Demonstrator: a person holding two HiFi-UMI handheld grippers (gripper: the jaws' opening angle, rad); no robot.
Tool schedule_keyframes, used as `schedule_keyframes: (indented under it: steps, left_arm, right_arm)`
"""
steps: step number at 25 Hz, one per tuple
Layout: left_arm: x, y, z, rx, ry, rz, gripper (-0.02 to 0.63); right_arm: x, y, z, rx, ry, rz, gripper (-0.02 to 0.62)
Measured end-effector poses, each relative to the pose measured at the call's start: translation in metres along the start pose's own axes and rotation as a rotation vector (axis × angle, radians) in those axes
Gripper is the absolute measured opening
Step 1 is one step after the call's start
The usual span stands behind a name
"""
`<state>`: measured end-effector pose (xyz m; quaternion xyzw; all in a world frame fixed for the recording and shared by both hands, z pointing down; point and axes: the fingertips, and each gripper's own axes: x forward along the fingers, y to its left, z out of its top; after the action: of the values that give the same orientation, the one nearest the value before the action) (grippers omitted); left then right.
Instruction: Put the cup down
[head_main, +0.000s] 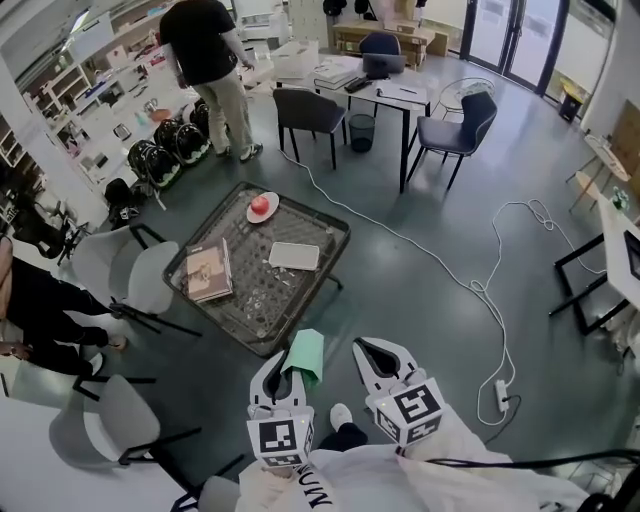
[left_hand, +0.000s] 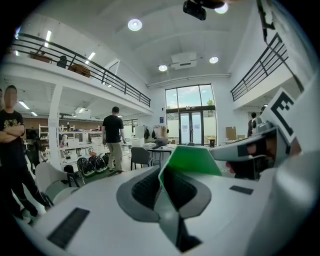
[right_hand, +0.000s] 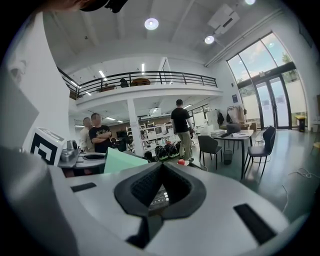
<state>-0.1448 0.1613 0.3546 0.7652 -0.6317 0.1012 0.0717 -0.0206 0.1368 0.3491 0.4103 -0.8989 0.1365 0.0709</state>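
A green cup (head_main: 305, 355) sits in my left gripper (head_main: 284, 372), whose jaws are shut on the cup's wall. In the left gripper view the green cup (left_hand: 192, 160) sticks out to the right of the left gripper (left_hand: 162, 172). The cup hangs in the air just before the near corner of a low wire-mesh table (head_main: 340, 232). My right gripper (head_main: 378, 356) is beside it, shut with nothing between its fingers. The right gripper view shows the right gripper (right_hand: 161, 166) with its tips together and the green cup (right_hand: 122, 162) to its left.
On the mesh table lie a book (head_main: 209, 270), a white pad (head_main: 294, 256) and a plate with a red apple (head_main: 262, 206). White chairs (head_main: 130, 275) stand at its left. A white cable (head_main: 470, 285) runs over the floor at right. A person (head_main: 210, 60) stands far back.
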Motion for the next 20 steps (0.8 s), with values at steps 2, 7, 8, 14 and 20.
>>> schedule_keyframes:
  steps: [2, 7, 8, 14, 20]
  left_arm:
    - [0.006, 0.008, -0.001, -0.002, 0.002, -0.006, 0.034]
    - [0.017, 0.026, -0.001, 0.001, -0.004, -0.012, 0.034]
    - [0.019, 0.029, -0.001, 0.003, -0.005, -0.014, 0.034]
    - [0.025, 0.038, -0.004, -0.002, 0.013, -0.016, 0.034]
    - [0.035, 0.042, -0.014, -0.013, 0.048, -0.022, 0.034]
  right_arm:
    - [0.01, 0.001, 0.001, -0.001, 0.002, -0.004, 0.005]
    - [0.029, 0.004, 0.004, -0.008, -0.004, -0.01, 0.005]
    - [0.031, 0.004, 0.005, -0.01, -0.006, -0.013, 0.005]
    - [0.037, 0.004, 0.008, -0.013, 0.001, -0.022, 0.005]
    - [0.043, -0.005, 0.01, -0.02, 0.002, -0.031, 0.005]
